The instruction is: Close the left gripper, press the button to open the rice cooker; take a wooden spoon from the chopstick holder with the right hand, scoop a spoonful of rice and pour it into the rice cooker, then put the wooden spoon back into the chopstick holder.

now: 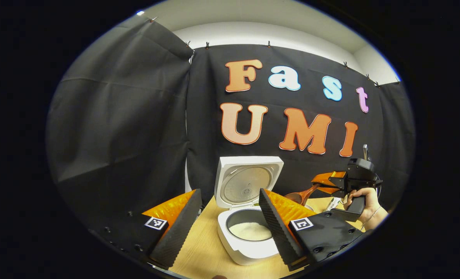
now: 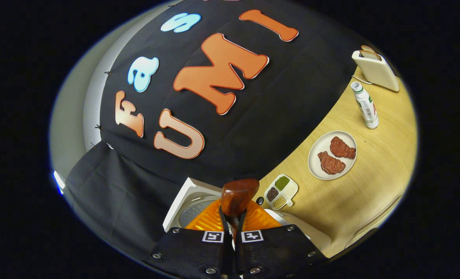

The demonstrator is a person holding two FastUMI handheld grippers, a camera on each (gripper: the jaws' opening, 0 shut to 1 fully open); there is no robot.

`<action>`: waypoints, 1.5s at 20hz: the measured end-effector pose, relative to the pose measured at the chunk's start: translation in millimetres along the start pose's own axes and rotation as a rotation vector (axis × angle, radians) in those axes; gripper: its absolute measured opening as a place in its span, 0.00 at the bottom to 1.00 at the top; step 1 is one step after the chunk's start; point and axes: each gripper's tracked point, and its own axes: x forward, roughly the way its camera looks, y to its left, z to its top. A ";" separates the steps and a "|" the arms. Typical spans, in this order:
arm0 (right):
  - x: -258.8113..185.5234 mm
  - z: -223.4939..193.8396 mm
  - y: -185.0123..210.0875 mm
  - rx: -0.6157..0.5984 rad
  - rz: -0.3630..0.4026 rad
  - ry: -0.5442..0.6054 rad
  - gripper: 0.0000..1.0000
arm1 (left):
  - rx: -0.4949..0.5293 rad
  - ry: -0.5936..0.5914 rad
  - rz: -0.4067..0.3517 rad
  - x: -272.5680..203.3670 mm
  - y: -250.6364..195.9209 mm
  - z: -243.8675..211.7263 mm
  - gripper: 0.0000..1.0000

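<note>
The white rice cooker (image 1: 249, 248) stands open on the wooden table (image 1: 203, 252), its lid (image 1: 247, 182) raised toward the wall and white rice (image 1: 250, 231) in the pot. My left gripper (image 1: 230, 192) is open, its fingers either side of the cooker and above it, holding nothing. To the right, a hand (image 1: 365, 203) holds my right gripper (image 1: 316, 186), shut on the handle of the wooden spoon (image 1: 296, 197). In the right gripper view, the right gripper (image 2: 234, 217) grips the spoon, whose bowl (image 2: 238, 195) sticks out over the cooker lid (image 2: 185, 203). I see no rice in the spoon.
In the right gripper view, a small divided dish (image 2: 281, 192) of beans lies just past the spoon. Farther along the table (image 2: 369, 193) sit a plate (image 2: 318, 149) with two pieces of meat, a bottle (image 2: 365, 104) and a white toaster (image 2: 375, 71).
</note>
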 end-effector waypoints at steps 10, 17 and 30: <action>-1.1 -7.3 15.3 -0.172 0.005 -0.035 0.02 | 0.008 0.014 0.020 -1.9 9.6 -10.3 1.00; -2.3 -9.2 33.2 -0.284 0.027 -0.055 0.02 | -0.009 0.019 -0.021 -6.4 1.9 -13.0 1.00; -6.7 -20.7 59.7 -0.572 0.066 -0.098 0.02 | -0.004 0.027 -0.021 -6.9 -1.4 -16.3 1.00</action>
